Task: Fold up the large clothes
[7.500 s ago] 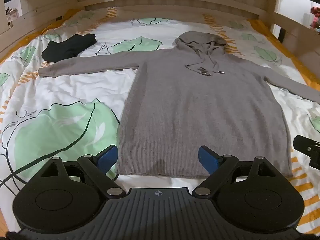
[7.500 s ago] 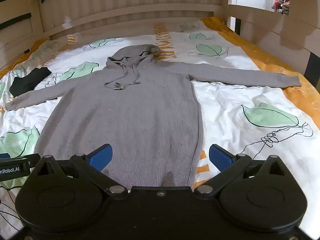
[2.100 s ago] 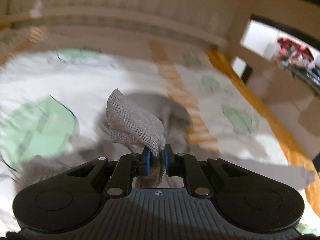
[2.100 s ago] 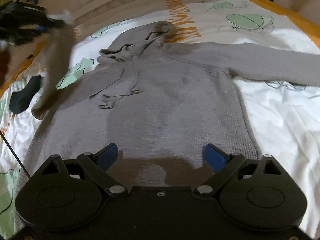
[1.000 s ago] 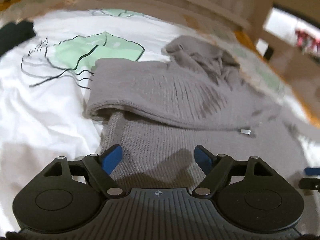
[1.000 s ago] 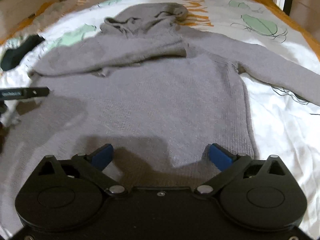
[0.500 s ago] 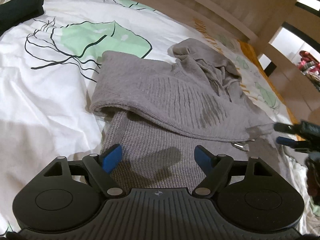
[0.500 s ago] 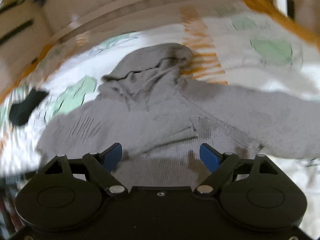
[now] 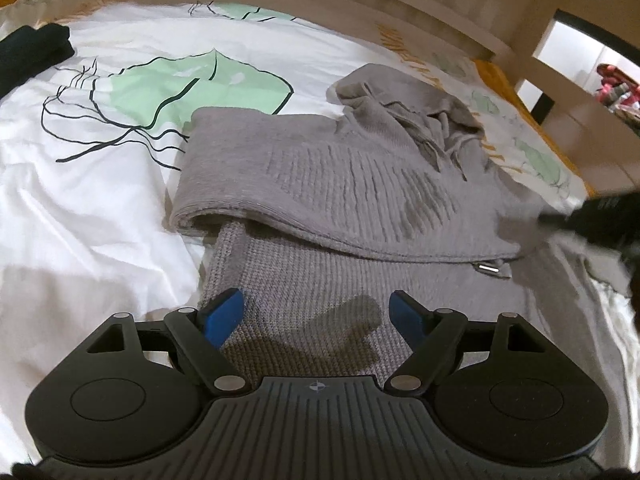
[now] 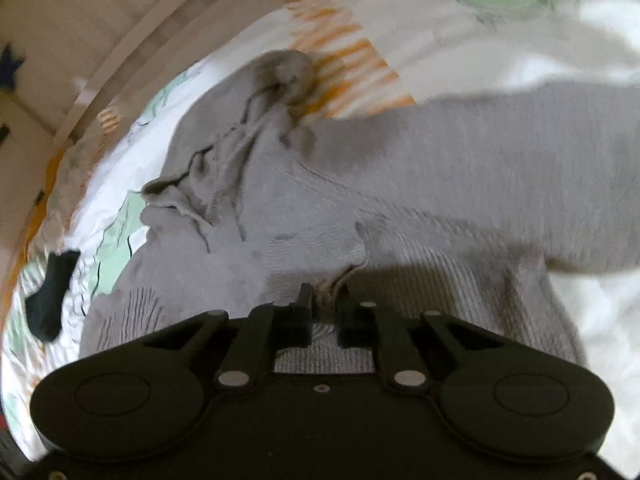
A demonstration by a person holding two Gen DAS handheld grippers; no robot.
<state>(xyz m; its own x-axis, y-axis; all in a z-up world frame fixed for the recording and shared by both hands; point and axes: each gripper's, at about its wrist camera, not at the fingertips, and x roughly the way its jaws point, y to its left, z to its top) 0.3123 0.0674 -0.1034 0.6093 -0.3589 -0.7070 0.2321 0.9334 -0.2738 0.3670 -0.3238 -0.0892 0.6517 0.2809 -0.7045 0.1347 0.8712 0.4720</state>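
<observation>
A wood-railed bed (image 9: 420, 12) under a white leaf-print duvet (image 9: 92, 208) fills both views, and the grey hoodie (image 9: 360, 280) lies flat across it, hood (image 9: 416, 108) toward the headboard. Its left sleeve (image 9: 320, 184) is already folded across the chest, cuff end stopping near the drawstring tip (image 9: 489, 268). The right sleeve (image 10: 520, 152) is stretched out sideways from the shoulder, its long axis running away to the right in my right wrist view.

My right gripper (image 10: 323, 312) has just been closing, and a tuft of the grey knit shows between the narrow jaws, low on the chest just below the folded cuff. I read that as a pinch on the fabric, though blur keeps me from saying how much cloth is caught. My left gripper (image 9: 318, 314) hovers over the left side of the body with its blue pads (image 9: 222, 314) spread wide and nothing between them.

What the coming move turns on, as I judge it: the unfolded sleeve lies to the right of my right fingers and well away from my left ones, so the right hand is the nearer one for it. The pinch sits at the chest, not on that sleeve, so I may be tidying the first fold before reaching out.

A black garment (image 9: 32, 52) lies apart at the far left.
</observation>
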